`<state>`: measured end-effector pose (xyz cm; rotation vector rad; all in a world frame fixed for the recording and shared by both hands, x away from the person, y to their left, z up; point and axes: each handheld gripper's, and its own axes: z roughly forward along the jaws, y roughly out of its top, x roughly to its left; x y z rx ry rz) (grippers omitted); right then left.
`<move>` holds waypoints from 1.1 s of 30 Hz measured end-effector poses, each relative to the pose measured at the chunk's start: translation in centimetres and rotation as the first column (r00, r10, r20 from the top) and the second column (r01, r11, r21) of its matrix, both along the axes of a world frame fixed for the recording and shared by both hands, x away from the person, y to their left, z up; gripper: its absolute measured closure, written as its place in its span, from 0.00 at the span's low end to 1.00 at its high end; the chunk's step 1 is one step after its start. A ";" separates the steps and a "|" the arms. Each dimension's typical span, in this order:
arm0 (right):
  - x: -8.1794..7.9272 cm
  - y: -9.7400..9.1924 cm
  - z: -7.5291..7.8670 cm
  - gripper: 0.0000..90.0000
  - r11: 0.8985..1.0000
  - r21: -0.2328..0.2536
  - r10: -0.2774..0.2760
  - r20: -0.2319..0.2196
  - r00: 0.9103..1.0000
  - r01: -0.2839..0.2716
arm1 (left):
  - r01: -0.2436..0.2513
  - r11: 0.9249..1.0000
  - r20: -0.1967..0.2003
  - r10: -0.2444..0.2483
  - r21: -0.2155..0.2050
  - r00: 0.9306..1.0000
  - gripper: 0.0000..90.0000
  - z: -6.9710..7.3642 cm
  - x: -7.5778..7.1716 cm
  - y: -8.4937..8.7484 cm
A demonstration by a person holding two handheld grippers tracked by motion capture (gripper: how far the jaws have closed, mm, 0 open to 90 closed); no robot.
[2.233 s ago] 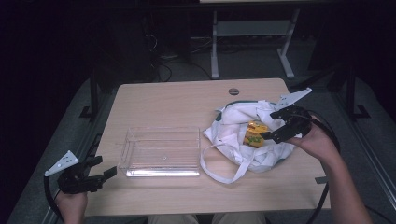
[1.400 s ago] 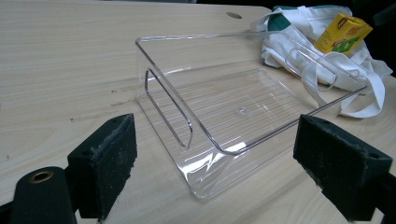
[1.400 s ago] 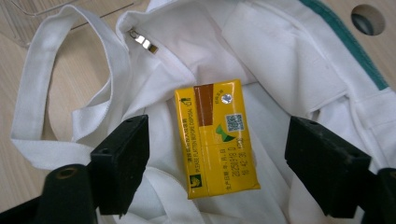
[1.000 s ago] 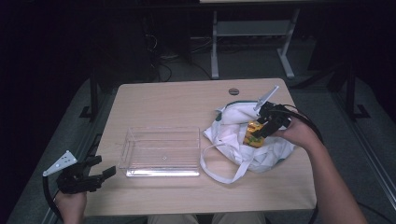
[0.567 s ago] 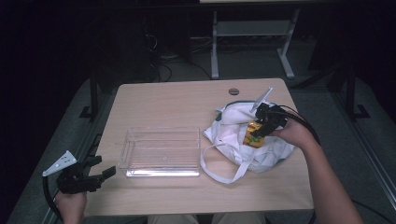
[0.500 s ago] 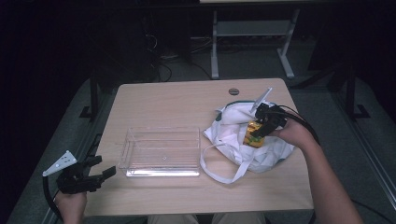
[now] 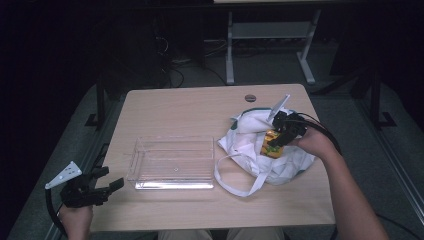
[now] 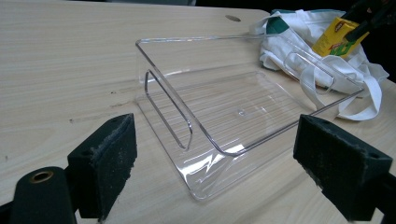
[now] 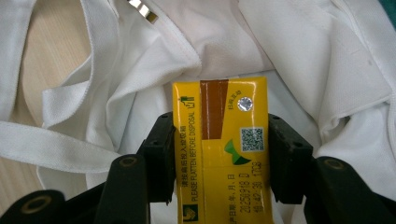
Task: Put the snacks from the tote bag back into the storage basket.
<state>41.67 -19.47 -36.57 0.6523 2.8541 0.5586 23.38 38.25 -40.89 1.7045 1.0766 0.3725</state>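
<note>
A yellow drink carton [image 9: 219, 140] sits between the jaws of my right gripper [image 9: 220, 154], which is shut on its two sides. In the high view the right gripper [image 7: 280, 136] holds the carton [image 7: 271, 148] over the opening of a white cloth bag [image 7: 250, 145] at the table's right. A clear plastic tray [image 7: 172, 161] lies at the table's middle, with nothing in it. My left gripper [image 7: 107, 181] hovers open off the table's front left corner. Its view looks across the tray [image 8: 233, 112] toward the bag [image 8: 299, 37] and the carton [image 8: 337, 36].
The bag's long white strap [image 7: 235, 186] loops onto the wooden table [image 7: 200, 107] toward the front, right of the tray. A round cable hole [image 7: 250, 98] sits near the far edge. Dark floor and a white desk frame [image 7: 270, 35] lie beyond the table.
My right gripper has come in leftward over the bag and shut on the yellow carton. The left gripper has stayed in place.
</note>
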 end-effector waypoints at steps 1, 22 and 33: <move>0.0 0.0 0.0 0.56 1.000 -0.001 0.003 0.001 1.000 -0.003 | -0.002 1.000 0.000 0.002 -0.001 1.000 0.14 0.0 0.0 0.0; 0.7 0.4 0.5 0.58 0.999 -0.029 -0.030 -0.058 0.998 0.029 | -0.005 1.000 0.000 0.005 -0.003 1.000 0.14 0.0 -0.1 0.1; 0.2 0.2 2.8 0.58 0.999 0.014 -0.031 -0.016 0.999 0.031 | -0.005 1.000 -0.002 0.005 -0.006 1.000 0.14 0.0 0.0 0.1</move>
